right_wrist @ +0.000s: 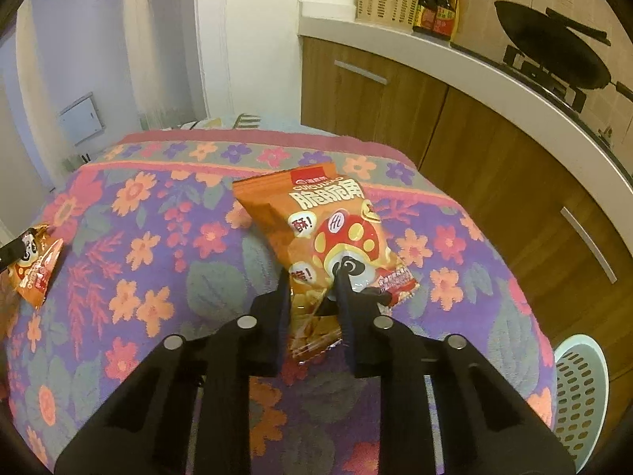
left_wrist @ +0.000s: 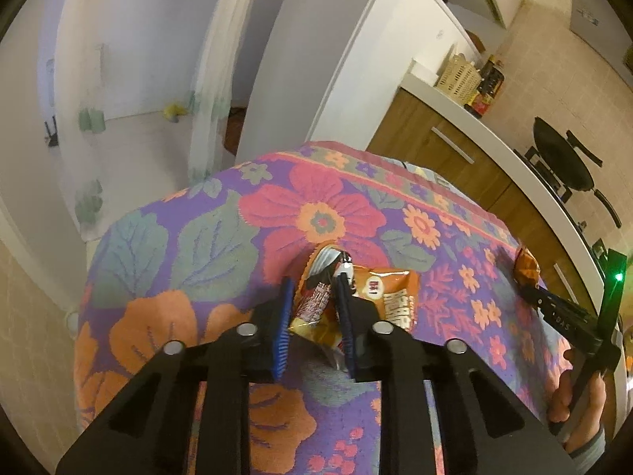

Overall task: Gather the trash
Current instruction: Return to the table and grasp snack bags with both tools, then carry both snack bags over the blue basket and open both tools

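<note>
While pinched, both snack packets partly hidden | tongs clamped

Orange snack bag on purple floral cloth.

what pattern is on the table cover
Big orange and pink flowers on purple cloth; right wrist view shows it best.
</note>
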The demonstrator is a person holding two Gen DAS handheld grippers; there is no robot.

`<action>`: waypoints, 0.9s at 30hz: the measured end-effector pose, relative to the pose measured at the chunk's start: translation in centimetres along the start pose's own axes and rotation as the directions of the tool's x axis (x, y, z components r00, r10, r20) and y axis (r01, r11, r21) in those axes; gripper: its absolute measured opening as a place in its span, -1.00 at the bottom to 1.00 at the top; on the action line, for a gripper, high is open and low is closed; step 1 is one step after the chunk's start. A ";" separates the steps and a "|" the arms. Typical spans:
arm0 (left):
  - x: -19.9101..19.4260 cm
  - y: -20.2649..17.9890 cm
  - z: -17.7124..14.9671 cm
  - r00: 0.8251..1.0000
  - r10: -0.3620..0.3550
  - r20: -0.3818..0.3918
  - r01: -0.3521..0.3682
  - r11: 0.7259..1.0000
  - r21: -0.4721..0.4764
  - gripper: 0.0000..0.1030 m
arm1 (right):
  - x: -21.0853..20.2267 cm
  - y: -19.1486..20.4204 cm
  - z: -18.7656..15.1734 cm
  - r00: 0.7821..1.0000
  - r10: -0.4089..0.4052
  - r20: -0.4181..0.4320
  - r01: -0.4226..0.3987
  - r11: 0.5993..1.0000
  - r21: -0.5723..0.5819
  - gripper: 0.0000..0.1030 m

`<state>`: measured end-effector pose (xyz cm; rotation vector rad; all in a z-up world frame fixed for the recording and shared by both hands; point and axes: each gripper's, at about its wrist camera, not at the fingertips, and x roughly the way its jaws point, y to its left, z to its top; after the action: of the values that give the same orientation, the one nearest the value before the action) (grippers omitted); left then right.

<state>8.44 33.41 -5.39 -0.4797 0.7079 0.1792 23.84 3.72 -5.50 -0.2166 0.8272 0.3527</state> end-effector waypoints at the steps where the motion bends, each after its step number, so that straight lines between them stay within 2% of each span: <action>1: 0.0 -0.2 0.0 1.000 -0.007 0.003 0.007 1.000 0.009 -0.74 | -0.1 0.1 0.0 1.000 0.000 0.005 0.000 1.000 -0.001 -0.75; 6: -0.5 -0.6 0.0 1.000 -0.016 0.017 0.016 1.000 0.023 -0.82 | -0.9 0.0 -0.2 0.999 0.023 0.038 -0.023 1.000 0.009 -0.76; 10: -1.5 -0.7 -0.3 0.997 -0.071 0.026 0.072 0.997 -0.007 -0.84 | -2.4 -0.1 -0.5 0.994 0.057 0.096 -0.058 0.998 0.007 -0.76; 14: -2.9 -2.3 -0.3 0.994 -0.101 0.048 0.100 0.995 0.020 -0.84 | -3.7 -0.6 -1.1 0.990 0.065 0.123 -0.068 0.998 0.015 -0.77; 22: -5.7 -8.2 -0.1 0.980 -0.177 0.093 0.167 0.980 0.110 -0.84 | -7.5 -4.5 -3.5 0.981 0.084 0.175 -0.099 0.992 0.082 -0.77; 27: -5.6 -13.4 -0.7 0.963 -0.258 0.071 0.244 0.955 0.167 -0.84 | -10.5 -7.5 -5.7 0.975 0.061 0.212 -0.085 0.991 0.107 -0.76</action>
<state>8.08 21.33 2.73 -0.4033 0.5598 -0.0934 16.34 -7.33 -0.95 -0.0397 0.6466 0.3881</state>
